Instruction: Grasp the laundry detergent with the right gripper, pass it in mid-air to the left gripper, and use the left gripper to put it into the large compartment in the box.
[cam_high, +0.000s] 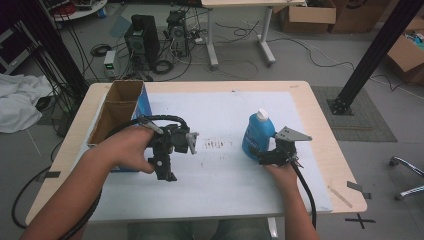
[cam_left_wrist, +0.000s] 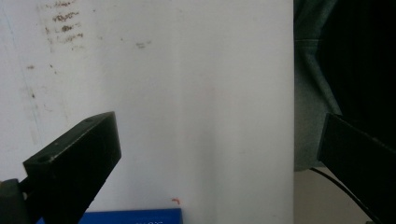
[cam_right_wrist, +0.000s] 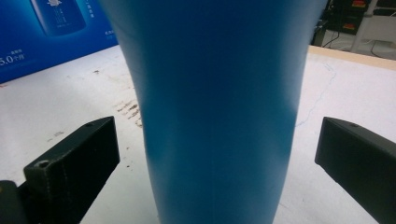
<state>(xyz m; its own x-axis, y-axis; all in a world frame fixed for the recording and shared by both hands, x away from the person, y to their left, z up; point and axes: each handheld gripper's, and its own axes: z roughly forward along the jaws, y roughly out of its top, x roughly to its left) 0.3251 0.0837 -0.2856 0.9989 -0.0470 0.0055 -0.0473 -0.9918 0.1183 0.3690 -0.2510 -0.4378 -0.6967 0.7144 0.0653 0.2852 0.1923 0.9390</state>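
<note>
A blue bottle (cam_high: 257, 134) with a white cap stands upright on the white sheet, right of centre. My right gripper (cam_high: 274, 156) is open around its lower part. In the right gripper view the bottle (cam_right_wrist: 215, 93) rises between the two black jaws of that gripper (cam_right_wrist: 210, 158), with a gap on each side. My left gripper (cam_high: 177, 150) is held over the sheet beside the cardboard box (cam_high: 120, 112). It is open, and in the left gripper view its jaws (cam_left_wrist: 210, 158) have only white sheet between them.
The open cardboard box with a blue printed side (cam_right_wrist: 46, 32) stands at the table's left; its blue edge (cam_left_wrist: 130, 217) lies just below the left gripper. Brown stains (cam_high: 215, 145) mark the sheet's middle. The sheet's near edge (cam_left_wrist: 293, 93) is close to the left gripper.
</note>
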